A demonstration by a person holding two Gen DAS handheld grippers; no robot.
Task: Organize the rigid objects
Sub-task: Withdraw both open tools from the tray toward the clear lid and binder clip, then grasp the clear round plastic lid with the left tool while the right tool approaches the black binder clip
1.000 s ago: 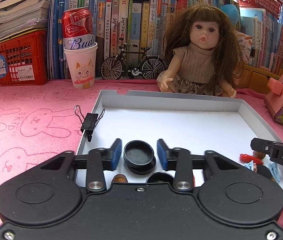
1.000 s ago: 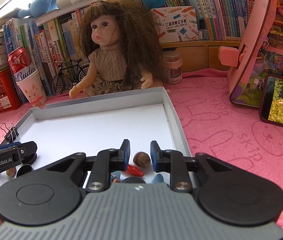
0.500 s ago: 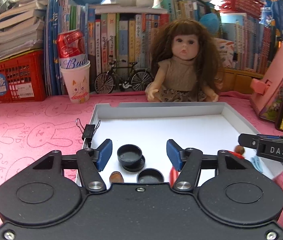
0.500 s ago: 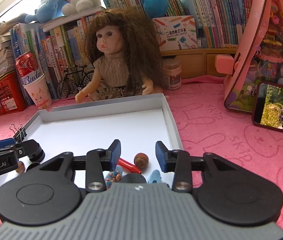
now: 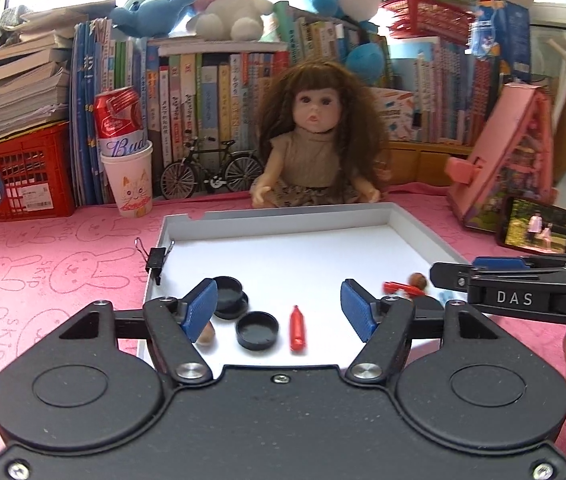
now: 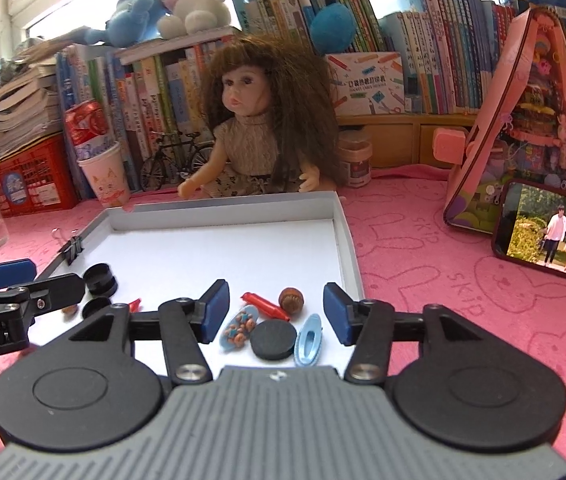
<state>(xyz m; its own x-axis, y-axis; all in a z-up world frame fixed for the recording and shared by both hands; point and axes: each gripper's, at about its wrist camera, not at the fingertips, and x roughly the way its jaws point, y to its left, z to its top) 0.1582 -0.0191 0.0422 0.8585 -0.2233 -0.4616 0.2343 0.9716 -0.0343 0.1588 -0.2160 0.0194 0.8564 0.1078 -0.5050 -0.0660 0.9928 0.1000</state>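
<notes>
Hovering over the white tray [image 5: 307, 216], left gripper [image 5: 279, 306] and "DAS"-marked right gripper [image 6: 275, 307] both spread wide and empty, "Bud" can [image 5: 119, 120] behind, blue hair clip [image 6: 309, 340] seen only in right view.

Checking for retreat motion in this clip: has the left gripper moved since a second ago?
Yes. The left gripper has pulled back and risen, opening wider; the stacked black caps once between its fingers now sit farther ahead, and more of the tray shows.

Place: home, looks like a kid's room/study desk.
Backdrop: kids' books [image 5: 219, 96] packed w/ spines out, plush toys [image 5: 227, 0] sitting on top.
Desk: pink bunny-print cloth [image 6: 423, 264], doll [image 6: 259, 128] seated, mini bicycle [image 5: 213, 170].
Extras: pink toy house [image 6: 523, 120], phone [image 6: 551, 236] playing video, red crate [image 5: 19, 176].
</notes>
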